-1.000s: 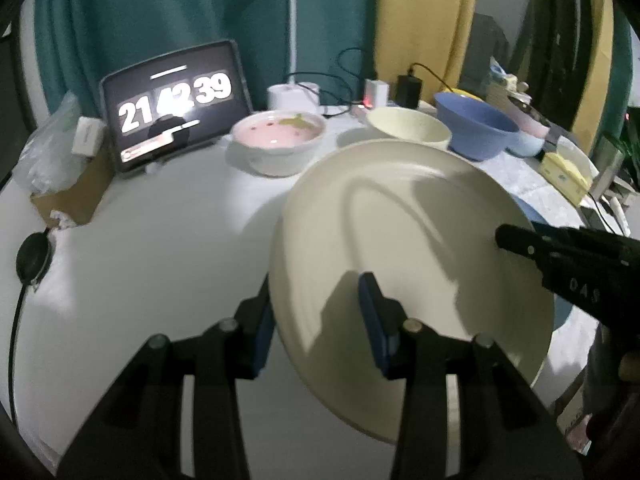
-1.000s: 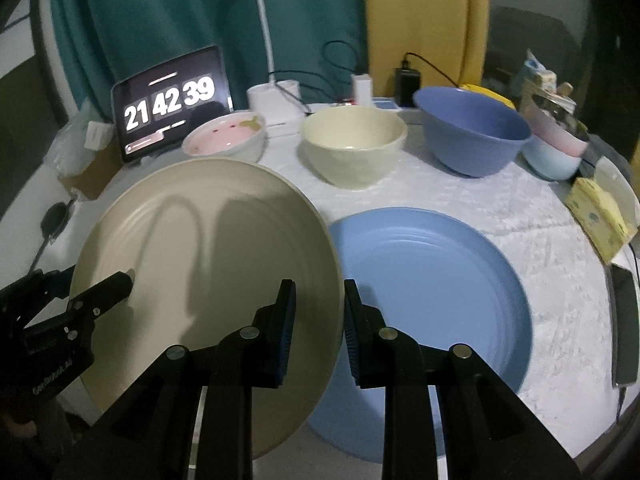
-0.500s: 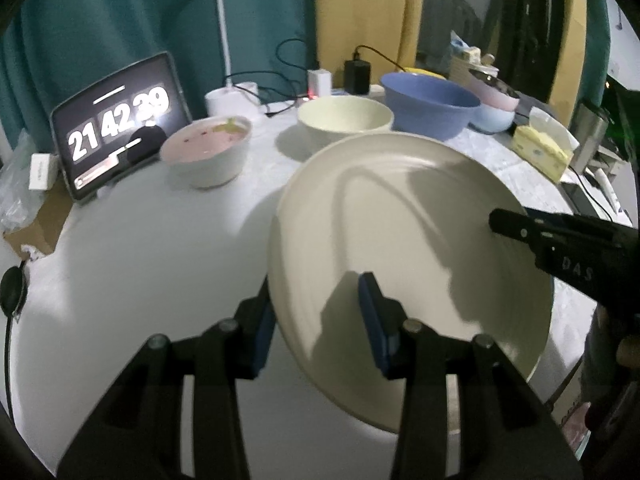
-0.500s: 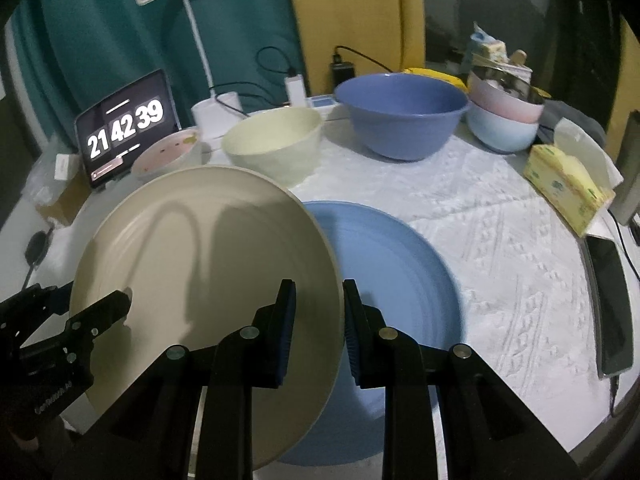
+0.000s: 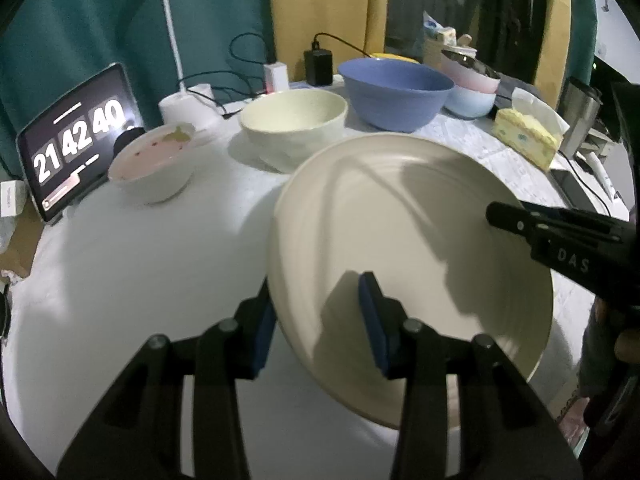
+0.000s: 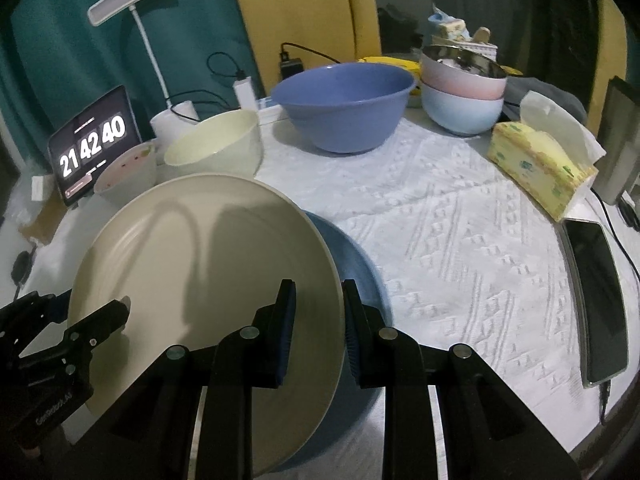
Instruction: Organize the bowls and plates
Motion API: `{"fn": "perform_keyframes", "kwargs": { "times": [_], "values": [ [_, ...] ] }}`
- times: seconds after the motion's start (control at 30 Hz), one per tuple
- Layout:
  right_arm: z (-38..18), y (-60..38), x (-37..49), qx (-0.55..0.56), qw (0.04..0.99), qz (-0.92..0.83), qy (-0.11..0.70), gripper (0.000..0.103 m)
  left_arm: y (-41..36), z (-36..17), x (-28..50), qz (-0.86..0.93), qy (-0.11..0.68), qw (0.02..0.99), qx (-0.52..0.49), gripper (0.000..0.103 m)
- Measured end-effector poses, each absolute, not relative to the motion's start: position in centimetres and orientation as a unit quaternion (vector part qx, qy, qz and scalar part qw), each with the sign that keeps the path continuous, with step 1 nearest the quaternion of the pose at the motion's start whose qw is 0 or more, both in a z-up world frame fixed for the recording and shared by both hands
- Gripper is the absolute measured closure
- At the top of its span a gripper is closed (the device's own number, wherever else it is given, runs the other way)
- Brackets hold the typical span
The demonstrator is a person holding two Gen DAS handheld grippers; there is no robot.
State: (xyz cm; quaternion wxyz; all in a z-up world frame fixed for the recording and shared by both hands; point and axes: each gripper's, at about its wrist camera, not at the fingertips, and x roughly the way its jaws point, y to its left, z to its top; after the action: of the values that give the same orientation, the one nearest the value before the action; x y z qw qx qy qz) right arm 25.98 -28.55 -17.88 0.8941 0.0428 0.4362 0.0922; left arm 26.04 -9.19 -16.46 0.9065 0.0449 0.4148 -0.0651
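A large cream plate (image 5: 408,240) (image 6: 208,264) is held in the air between both grippers. My left gripper (image 5: 320,320) is shut on its left rim. My right gripper (image 6: 318,328) is shut on its right rim. Under it on the table lies a blue plate (image 6: 360,280), mostly covered by the cream one. Behind stand a cream bowl (image 5: 294,128) (image 6: 216,146), a big blue bowl (image 5: 396,92) (image 6: 344,108), a pink-lined white bowl (image 5: 154,160) (image 6: 126,170), and a pink bowl stacked in a light-blue bowl (image 6: 462,92).
A tablet clock (image 5: 76,136) and a desk lamp (image 6: 132,4) stand at the back left with chargers and cables. A yellow tissue box (image 6: 536,164) and a phone (image 6: 600,296) lie at the right on the white cloth (image 6: 460,240).
Both grippers carried the cream plate to the right, so it now covers most of the blue plate. The clock went from 21:42:39 to 21:42:40.
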Motion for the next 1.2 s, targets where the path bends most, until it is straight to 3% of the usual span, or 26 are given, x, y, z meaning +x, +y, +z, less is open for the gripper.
{"fn": "perform_keyframes", "kwargs": {
  "times": [0.8, 0.97, 1.2],
  "values": [
    [-19.3, -30.7, 26.9, 0.056, 0.892, 0.063, 0.445, 0.078, -10.7, -17.9, 27.9, -0.052, 0.433, 0.897, 0.071, 0.055],
    [-19.1, -31.0, 26.6, 0.061, 0.893, 0.057, 0.442, 0.06, -10.1, -17.8, 27.7, -0.046, 0.431, 0.899, 0.062, 0.054],
    [-19.0, -31.3, 26.3, 0.065, 0.894, 0.054, 0.44, 0.059, -8.5, -17.7, 27.7, -0.032, 0.431, 0.901, 0.031, 0.051]
  ]
}}
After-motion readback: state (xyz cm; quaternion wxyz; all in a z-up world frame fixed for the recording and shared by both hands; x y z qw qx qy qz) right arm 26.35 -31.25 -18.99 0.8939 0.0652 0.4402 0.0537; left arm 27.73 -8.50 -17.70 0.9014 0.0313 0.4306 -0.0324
